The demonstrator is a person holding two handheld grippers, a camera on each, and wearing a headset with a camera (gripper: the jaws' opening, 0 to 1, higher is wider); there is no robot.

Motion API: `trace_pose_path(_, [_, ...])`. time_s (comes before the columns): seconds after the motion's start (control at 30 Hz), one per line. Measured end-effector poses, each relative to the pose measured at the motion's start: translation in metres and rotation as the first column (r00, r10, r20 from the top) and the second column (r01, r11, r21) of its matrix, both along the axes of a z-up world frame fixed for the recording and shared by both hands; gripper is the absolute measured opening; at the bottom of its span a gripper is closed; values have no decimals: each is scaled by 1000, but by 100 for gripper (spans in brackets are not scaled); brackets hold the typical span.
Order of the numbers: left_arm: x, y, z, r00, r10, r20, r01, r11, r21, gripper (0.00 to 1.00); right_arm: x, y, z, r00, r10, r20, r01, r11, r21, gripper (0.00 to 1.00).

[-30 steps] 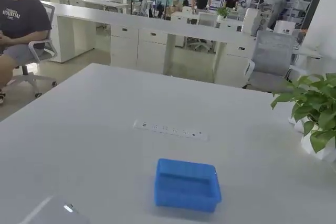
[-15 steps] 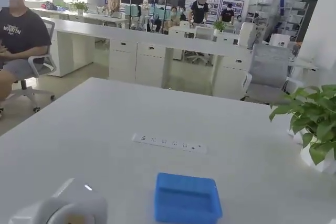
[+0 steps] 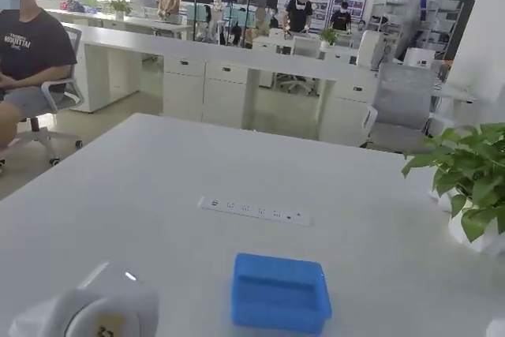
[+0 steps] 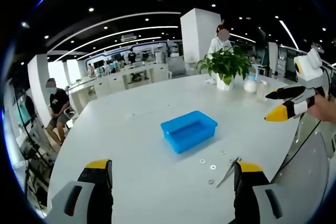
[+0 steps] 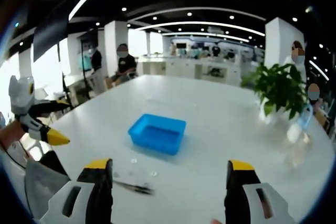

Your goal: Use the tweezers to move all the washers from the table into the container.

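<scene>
The blue container (image 3: 280, 291) stands empty on the white table (image 3: 158, 187), just this side of a power strip (image 3: 254, 211). In the left gripper view the container (image 4: 189, 129) lies ahead, with several small washers (image 4: 213, 167) loose on the table near it and the tweezers (image 4: 228, 170) lying flat beside them. My left gripper (image 4: 172, 165) is held open above the table with nothing in it. My right gripper (image 5: 168, 165) is also open and holds nothing. Ahead of it are the container (image 5: 157, 132), washers (image 5: 154, 173) and tweezers (image 5: 134, 186).
A potted plant (image 3: 465, 179) stands at the table's right edge, with a glass (image 4: 252, 84) near it. A person sits on a chair (image 3: 24, 53) off the far left. Desks and people fill the room behind. The right gripper (image 4: 286, 103) reaches into the left gripper view.
The head camera has tilted up, so the container sits lower in the picture. A gripper's white body has come up into the bottom left corner.
</scene>
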State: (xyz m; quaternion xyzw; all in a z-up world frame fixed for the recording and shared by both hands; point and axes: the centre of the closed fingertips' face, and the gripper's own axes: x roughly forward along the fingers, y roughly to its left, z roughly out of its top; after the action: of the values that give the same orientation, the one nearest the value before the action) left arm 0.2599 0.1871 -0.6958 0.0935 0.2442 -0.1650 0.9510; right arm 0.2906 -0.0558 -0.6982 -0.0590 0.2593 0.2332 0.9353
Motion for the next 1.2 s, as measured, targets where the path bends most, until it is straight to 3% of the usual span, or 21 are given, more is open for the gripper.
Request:
trace_pose_path(0.17, [1,-4,3,1000,-3,10,3,1000,-3,99,0,4,4,1000,15,7,-15,1000,-7,87])
trace_pose_path(0.3, [-1,-11,-2,999,-42,-26,42,999,-20,99,2,6,4,1000,17,7,-17,1000,-9,86])
trace_pose_path(0.43, [1,-15,-5,998,-58,-33,57,998,-35,99,3,7,0,1000,20,1,-20,1000,-15,86])
trace_pose_path(0.63, [-3,-23,-20,990,-111,-82,108,993,-38,90,1,5,-8,1000,19,-9,-19,999,-37,85])
trace_pose_path(0.67, [-5,-26,-25,985,-134,-106,131,991,-33,87,0,5,-10,1000,16,-13,-17,999,-34,84])
trace_pose_path(0.83, [-6,-40,-41,963,-221,-152,220,975,-25,67,-1,2,-18,999,-3,-43,2,1000,-20,82])
trace_pose_path(0.97, [-5,-54,-57,932,-301,-201,307,952,1,50,-2,-1,-23,998,-14,-63,14,1000,-12,78])
trace_pose_path(1.1, [-2,-70,-74,892,-377,-250,390,921,5,31,-1,-4,-29,996,-27,-82,28,1000,3,70])
trace_pose_path(1.2, [1,-82,-88,865,-417,-279,434,901,-4,27,-1,-4,-31,996,-31,-86,31,1000,-2,66])
